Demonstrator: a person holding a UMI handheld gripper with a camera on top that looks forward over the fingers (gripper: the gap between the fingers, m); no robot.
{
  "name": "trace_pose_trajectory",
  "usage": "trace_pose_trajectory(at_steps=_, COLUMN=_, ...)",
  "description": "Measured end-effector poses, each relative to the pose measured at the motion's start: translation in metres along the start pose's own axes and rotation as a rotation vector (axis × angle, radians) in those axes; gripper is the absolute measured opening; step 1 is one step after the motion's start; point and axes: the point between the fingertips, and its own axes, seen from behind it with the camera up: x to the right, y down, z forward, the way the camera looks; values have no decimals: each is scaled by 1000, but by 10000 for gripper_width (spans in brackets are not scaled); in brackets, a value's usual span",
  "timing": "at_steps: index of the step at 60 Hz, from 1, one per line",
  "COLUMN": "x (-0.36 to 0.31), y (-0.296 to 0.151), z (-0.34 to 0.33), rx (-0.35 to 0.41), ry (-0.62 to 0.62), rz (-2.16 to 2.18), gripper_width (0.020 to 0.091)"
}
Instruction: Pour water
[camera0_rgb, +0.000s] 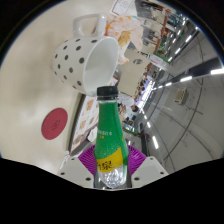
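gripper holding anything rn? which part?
Yes: the gripper is shut on a clear plastic bottle with a green label and dark cap, gripped at the lower body, below the label, between the magenta pads.

I count one bottle (110, 140), clear with a green cap and green label, at lower centre of the frame. It sits between the two fingers of my one gripper (110, 160), and I see two purple pads, one on either side of the bottle; whether they press on it I can't tell. One white mug (82, 62) with black dots shows at upper left, tipped on its side with its mouth toward the bottle. One red round disc (54, 123) lies on the pale surface at left. Up at upper right there are several long ceiling lights, too blurred to count exactly
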Motion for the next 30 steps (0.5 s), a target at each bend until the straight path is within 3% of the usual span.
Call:
trace_pose_trajectory(at_steps=11, x=20, y=-13, z=0, rx=5, ry=71, rz=-170, gripper_width=371)
trace_pose_trajectory(at_steps=20, x=19, y=-12, z=3, rx=23, ry=43, rz=-172, gripper_width=372)
trace_pose_trajectory(at_steps=30, x=25, y=-17, z=-6, rx=92, ry=-19, rz=204, gripper_width=371)
